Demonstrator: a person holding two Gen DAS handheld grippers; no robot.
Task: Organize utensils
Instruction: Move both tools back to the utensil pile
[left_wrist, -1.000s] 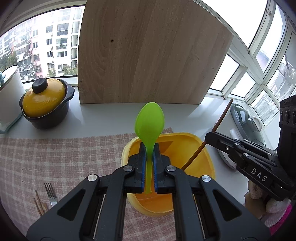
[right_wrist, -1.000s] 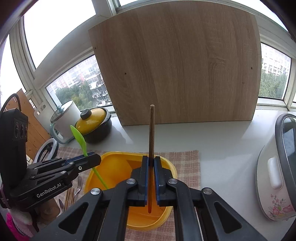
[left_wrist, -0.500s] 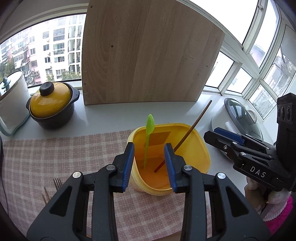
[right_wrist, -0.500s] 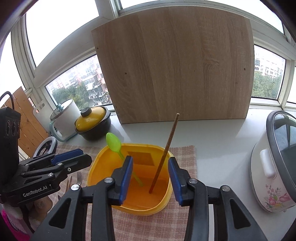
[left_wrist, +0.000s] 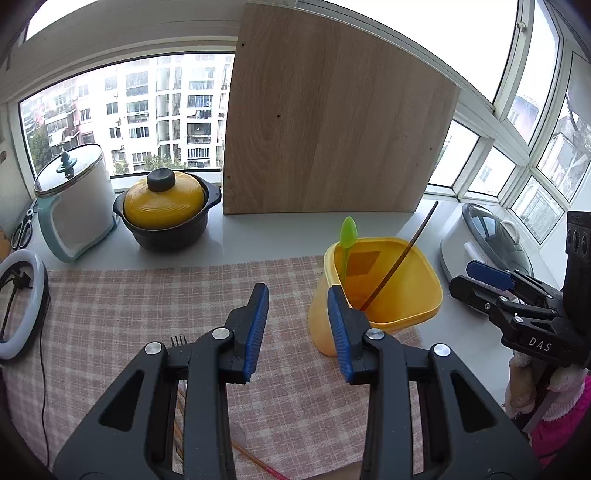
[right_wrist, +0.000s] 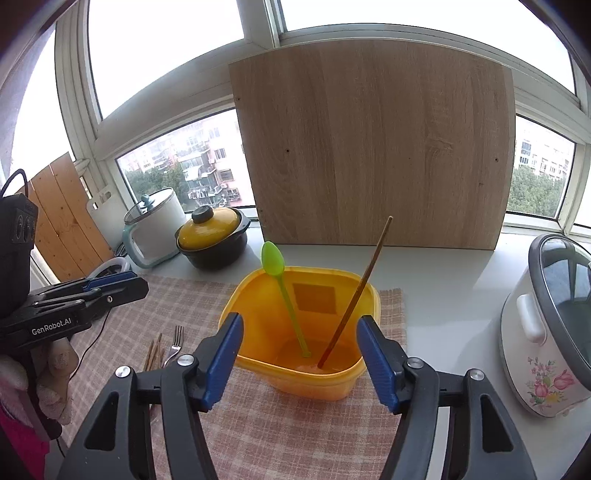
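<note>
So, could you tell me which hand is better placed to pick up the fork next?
Left, probably. The fork lies on the cloth left of the tub, just under the open left gripper. The right gripper, jaws still opening and empty, faces the tub and would have to cross over.

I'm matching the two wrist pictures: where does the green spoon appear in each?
Left wrist: green spoon right of centre, bowl up, leaning on the yellow container's far-left rim.
Right wrist: green spoon centre-left, standing in the same container.
Shared landmark: wooden board behind it.
</note>
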